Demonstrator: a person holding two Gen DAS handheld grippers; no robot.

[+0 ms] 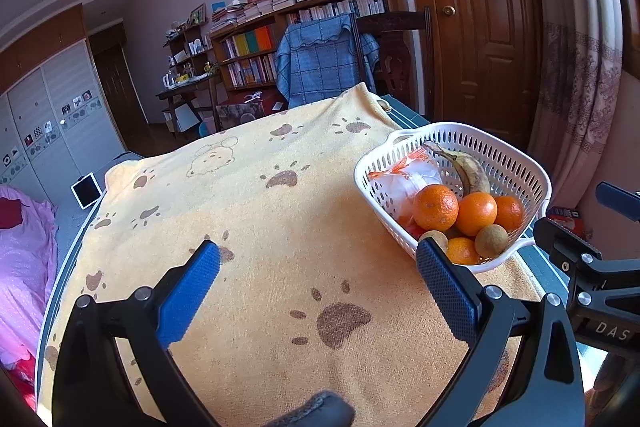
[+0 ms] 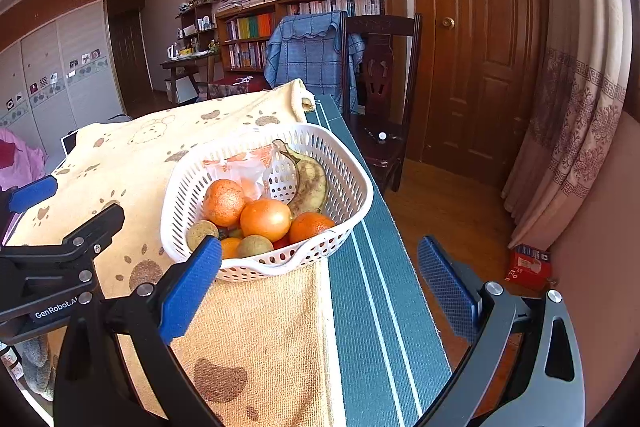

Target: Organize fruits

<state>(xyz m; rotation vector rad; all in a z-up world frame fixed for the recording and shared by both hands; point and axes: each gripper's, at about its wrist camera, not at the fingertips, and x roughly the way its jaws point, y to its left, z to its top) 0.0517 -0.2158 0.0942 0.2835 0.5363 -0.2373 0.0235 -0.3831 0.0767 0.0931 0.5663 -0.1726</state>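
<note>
A white slotted basket stands at the right edge of the yellow paw-print towel. It holds several oranges, a browned banana, small tan round fruits and a plastic bag. My left gripper is open and empty above the towel, left of the basket. My right gripper is open and empty, its left fingertip just in front of the basket's near rim.
The towel covers a table with a green striped mat along its right edge. A dark wooden chair and a door stand beyond. A red box lies on the floor. A white device lies at the towel's far left.
</note>
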